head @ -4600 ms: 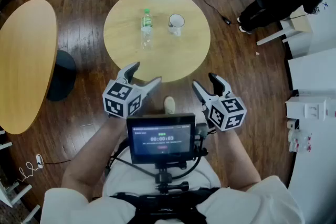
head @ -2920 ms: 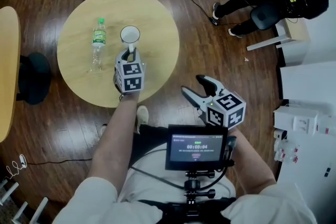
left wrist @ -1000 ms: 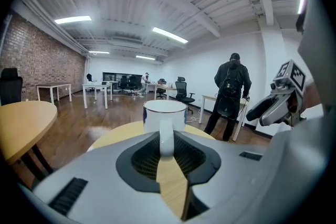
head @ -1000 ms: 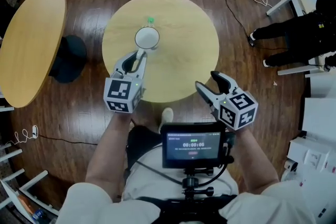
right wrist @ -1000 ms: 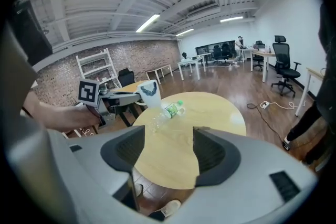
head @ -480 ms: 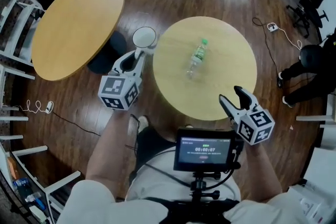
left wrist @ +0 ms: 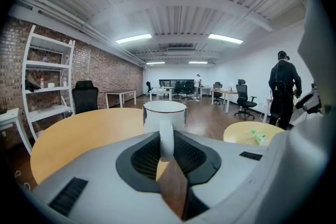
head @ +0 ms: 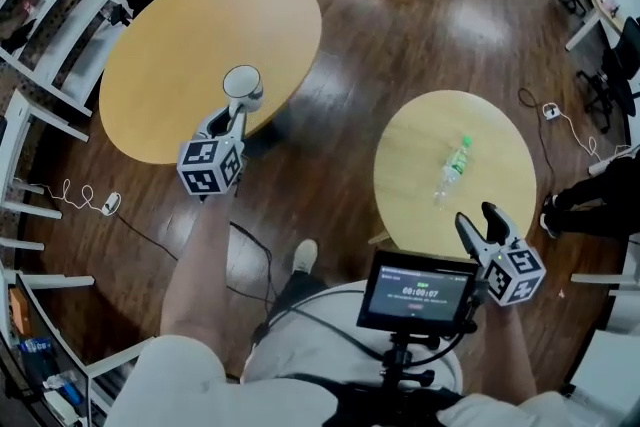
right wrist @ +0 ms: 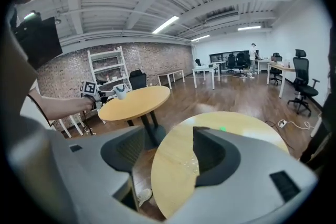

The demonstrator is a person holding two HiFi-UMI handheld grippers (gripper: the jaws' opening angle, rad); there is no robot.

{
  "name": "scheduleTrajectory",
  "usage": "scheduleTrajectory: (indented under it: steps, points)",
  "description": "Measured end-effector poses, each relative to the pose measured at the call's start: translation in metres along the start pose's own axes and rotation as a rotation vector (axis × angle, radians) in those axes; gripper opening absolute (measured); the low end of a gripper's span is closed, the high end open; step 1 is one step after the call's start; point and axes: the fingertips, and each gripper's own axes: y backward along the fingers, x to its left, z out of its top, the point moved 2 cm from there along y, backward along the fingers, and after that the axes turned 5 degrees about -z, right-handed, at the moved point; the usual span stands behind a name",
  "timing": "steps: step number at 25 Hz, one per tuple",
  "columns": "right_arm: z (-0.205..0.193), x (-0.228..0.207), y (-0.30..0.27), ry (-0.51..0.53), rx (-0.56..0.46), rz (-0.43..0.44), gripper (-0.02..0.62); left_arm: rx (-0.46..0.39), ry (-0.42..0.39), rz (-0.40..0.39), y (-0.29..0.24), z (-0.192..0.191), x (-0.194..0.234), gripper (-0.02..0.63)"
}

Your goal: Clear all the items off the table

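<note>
My left gripper (head: 233, 115) clamped on mug (head: 242, 82) handle only: mug could swivel, knock big table (head: 170, 35) at 12 o'clock. My right gripper (head: 482, 220) gaping, empty.

Illumination is bright and even. The source is rows of ceiling strip lights (left wrist: 134, 38), visible in both gripper views, where they clip to white. In the head view the wood floor (head: 470, 15) carries broad pale glare patches. The round surface (right wrist: 178, 165) shows a mild sheen. Shadows are soft. Both gripper views are strongly barrel-distorted, with black vignetted corners and curved beams. Foreground nearest each lens is soft. The head view is sharp at centre and bowed at its edges.
</note>
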Motion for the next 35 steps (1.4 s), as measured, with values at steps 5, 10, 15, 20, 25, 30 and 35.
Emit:
scheduleTrajectory:
  steps: [5, 10, 15, 20, 25, 30, 35]
  points:
    - [0.019, 0.054, -0.028, -0.031, -0.011, -0.029, 0.296, 0.055, -0.003, 0.033, -0.019, -0.044, 0.099, 0.057]
    - [0.021, 0.085, -0.031, -0.082, 0.02, -0.078, 0.296, 0.108, 0.042, 0.028, -0.047, -0.093, 0.142, 0.057]
    - [0.029, 0.098, -0.022, -0.084, 0.047, -0.146, 0.296, 0.139, 0.084, 0.039, -0.066, -0.126, 0.164, 0.057]
    - [0.029, 0.113, -0.024, -0.073, 0.085, -0.168, 0.296, 0.125, 0.113, 0.041, -0.069, -0.144, 0.172, 0.057]
    - [0.034, 0.131, -0.043, -0.048, 0.114, -0.137, 0.296, 0.084, 0.114, 0.005, -0.068, -0.15, 0.17, 0.057]
    - [0.045, 0.145, -0.054, -0.008, 0.127, -0.112, 0.296, 0.046, 0.102, -0.033, -0.06, -0.158, 0.167, 0.06]
    - [0.045, 0.15, -0.06, 0.015, 0.131, -0.104, 0.296, 0.017, 0.092, -0.055, -0.059, -0.159, 0.166, 0.067]
